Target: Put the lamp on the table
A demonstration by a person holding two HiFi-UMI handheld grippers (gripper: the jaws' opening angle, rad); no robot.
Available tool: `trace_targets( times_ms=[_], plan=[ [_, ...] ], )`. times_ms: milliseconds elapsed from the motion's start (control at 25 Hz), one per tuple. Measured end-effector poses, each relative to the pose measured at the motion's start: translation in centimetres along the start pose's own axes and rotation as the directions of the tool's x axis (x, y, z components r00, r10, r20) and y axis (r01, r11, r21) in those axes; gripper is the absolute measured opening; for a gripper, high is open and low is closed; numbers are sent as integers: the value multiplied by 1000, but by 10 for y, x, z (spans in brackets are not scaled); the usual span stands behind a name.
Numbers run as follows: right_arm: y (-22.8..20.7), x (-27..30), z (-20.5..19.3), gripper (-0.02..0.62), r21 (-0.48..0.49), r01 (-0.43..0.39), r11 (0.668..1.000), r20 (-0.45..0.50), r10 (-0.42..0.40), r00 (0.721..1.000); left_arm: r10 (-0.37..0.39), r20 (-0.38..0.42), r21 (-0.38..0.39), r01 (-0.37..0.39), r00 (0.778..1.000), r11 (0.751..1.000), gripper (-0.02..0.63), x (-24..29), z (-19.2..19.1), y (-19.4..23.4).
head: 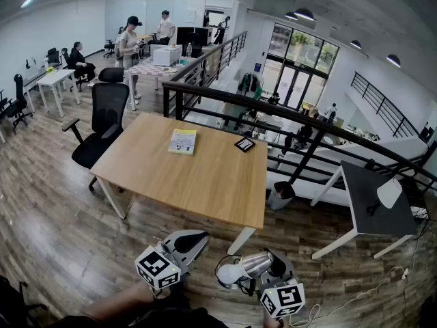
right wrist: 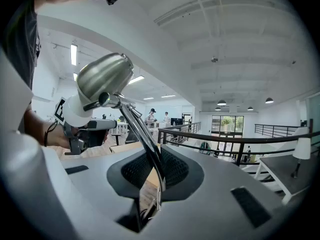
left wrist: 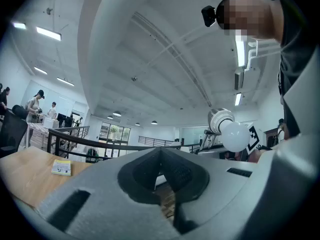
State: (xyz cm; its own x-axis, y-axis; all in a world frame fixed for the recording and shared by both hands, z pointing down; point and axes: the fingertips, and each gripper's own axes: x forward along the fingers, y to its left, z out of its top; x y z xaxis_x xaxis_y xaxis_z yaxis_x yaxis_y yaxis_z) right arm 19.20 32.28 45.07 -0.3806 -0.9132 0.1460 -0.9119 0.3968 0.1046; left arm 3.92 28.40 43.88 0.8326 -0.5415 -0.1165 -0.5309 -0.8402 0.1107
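The lamp point(head: 242, 268) has a silver metal shade, a white bulb and a thin chrome arm. My right gripper point(head: 272, 268) is shut on that arm, low in the head view, short of the wooden table's point(head: 205, 180) near edge. In the right gripper view the arm point(right wrist: 144, 136) runs up from between the jaws to the shade point(right wrist: 102, 76). My left gripper point(head: 193, 238) hangs just to the left of the lamp, its jaws together and empty. The left gripper view shows the bulb point(left wrist: 235, 135) at the right, beyond its closed jaws. The tabletop appears there at the lower left point(left wrist: 30, 169).
A yellow-green booklet point(head: 182, 141) and a small black device point(head: 244, 143) lie on the table's far side. A black office chair point(head: 102, 115) stands at its left, a black railing point(head: 287, 118) behind it. A bin point(head: 281, 194) and a grey desk point(head: 375, 203) with a white lamp point(head: 389, 193) are at the right.
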Motion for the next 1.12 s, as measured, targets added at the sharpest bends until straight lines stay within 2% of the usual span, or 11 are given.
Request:
trace_targets(
  times_ms=[680, 1120],
  plan=[
    [7, 24, 8, 48, 6, -13, 1000, 1, 13, 1000, -1, -2, -23, 1, 1000, 1000, 8, 0, -2, 22],
    [-3, 82, 14, 49, 26, -5, 1000, -5, 5, 1000, -16, -4, -20, 16, 1000, 1000, 8, 20, -2, 80]
  ],
)
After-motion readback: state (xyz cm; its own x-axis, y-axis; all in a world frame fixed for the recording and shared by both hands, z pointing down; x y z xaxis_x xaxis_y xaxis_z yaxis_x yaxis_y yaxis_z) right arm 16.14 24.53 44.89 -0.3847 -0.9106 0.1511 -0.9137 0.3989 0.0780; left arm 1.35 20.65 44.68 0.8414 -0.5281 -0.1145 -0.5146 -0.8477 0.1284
